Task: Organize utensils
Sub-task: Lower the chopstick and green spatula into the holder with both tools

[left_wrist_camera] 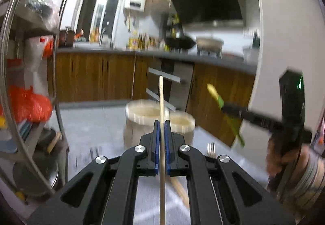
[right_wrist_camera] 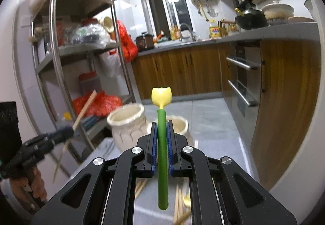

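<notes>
The left gripper [left_wrist_camera: 161, 123] has its jaws clamped on a chopstick [left_wrist_camera: 161, 99], held up in front of the big jar [left_wrist_camera: 142, 119]. The right gripper [right_wrist_camera: 162, 125] clamps a green spoon [right_wrist_camera: 162, 143] near the small jar [right_wrist_camera: 179, 125]. Next, each probably must tip down into a jar.

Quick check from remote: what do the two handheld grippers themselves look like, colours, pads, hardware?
Both match. The left gripper and right gripper have matte black angular linkage arms with triangular cut-outs, round silver pivot bolts, and narrow ribbed blue pads lining the jaws. Seen from the left wrist view, the right unit's black body carries a small green light. No cables or sleeves are clearly visible.
</notes>
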Tool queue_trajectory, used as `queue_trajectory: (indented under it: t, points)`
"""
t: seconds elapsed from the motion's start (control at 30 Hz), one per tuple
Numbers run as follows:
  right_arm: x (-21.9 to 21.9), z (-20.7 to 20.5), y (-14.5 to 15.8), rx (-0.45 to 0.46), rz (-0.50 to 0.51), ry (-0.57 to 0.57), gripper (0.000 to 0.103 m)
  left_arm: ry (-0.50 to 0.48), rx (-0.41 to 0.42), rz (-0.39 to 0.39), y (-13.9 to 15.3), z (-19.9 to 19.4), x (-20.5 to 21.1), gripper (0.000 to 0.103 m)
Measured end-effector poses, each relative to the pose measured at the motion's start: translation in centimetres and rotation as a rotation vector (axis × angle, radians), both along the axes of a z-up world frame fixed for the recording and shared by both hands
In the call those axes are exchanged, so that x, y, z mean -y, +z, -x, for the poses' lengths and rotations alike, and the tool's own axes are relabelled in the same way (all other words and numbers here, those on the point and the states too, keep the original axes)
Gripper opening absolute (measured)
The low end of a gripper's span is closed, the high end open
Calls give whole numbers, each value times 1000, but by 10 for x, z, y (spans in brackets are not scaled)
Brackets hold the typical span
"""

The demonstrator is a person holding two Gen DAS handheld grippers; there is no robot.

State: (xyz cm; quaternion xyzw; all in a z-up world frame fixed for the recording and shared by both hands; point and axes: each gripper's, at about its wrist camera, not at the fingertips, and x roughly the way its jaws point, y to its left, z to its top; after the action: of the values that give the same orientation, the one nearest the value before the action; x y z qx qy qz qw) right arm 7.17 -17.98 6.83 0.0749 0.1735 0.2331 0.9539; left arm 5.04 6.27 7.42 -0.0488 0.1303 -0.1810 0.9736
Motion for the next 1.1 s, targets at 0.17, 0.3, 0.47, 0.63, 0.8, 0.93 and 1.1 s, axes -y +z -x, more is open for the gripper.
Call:
queue_trajectory:
  t: [0.17, 0.3, 0.47, 0.63, 0.8, 0.93, 1.1]
  points:
    - [0, -39, 13, -6, -117, 36, 10, -11, 43, 121, 27, -45, -2, 4]
    - [-5, -73, 14, -23, -185, 45, 10, -3, 60, 161, 39, -85, 2, 4]
    - [-19, -104, 6, -35, -186, 15, 10, 43, 59, 163, 40, -126, 10, 4]
    - [-40, -114, -6, 11, -66, -40, 10, 116, 85, 63, 28, -147, 26, 4]
    - [-58, -120, -17, 52, 59, -67, 10, 140, 72, 30, 13, -155, 28, 4]
    - [-64, -117, -25, 46, 128, -55, 10, 137, 64, 0, 5, -144, 25, 4]
    - [-57, -110, -31, -1, 146, -46, 10, 99, 34, -31, -3, -125, 18, 4]
